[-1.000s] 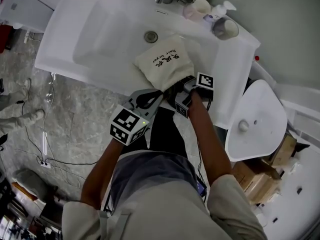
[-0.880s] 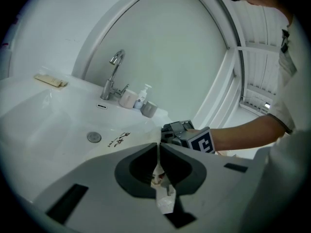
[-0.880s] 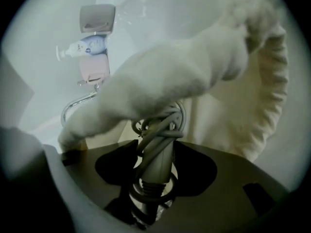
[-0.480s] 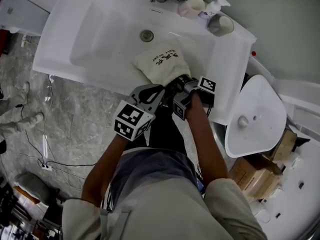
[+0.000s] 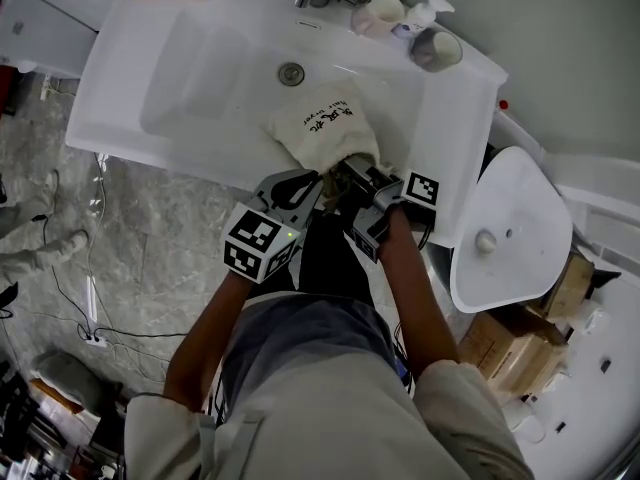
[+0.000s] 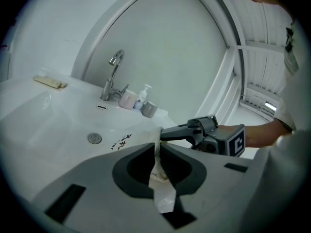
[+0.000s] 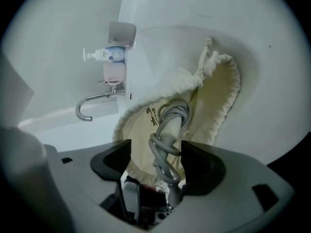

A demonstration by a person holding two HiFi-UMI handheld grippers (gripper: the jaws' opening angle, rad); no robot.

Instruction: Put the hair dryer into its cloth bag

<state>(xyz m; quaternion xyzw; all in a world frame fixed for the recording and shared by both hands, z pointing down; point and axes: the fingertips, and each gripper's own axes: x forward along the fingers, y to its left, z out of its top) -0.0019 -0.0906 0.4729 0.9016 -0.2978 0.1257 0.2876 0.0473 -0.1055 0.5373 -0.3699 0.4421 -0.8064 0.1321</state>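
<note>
Two tools meet at the bag's mouth, and what matters is how the dryer lies from the free one. Your cloth bag (image 5: 325, 123) rests at the sink's (image 5: 200, 78) near edge, with its closed end toward the drain and its mouth toward you. Your left gripper (image 6: 158, 154) is pressed together on a fold of the mouth's rim, holding it up on the left side. Your right gripper (image 7: 155, 161) stands spread wide, its pads pressing on nothing. The hair dryer (image 7: 170, 123) is in the bag. Its cord-wound grey end shows in the mouth, straight ahead between those spread jaws. Its long axis runs along the right gripper's own line, away from you into the bag. The right gripper is the nearer one, so I judge any further push should go straight along that axis.
</note>
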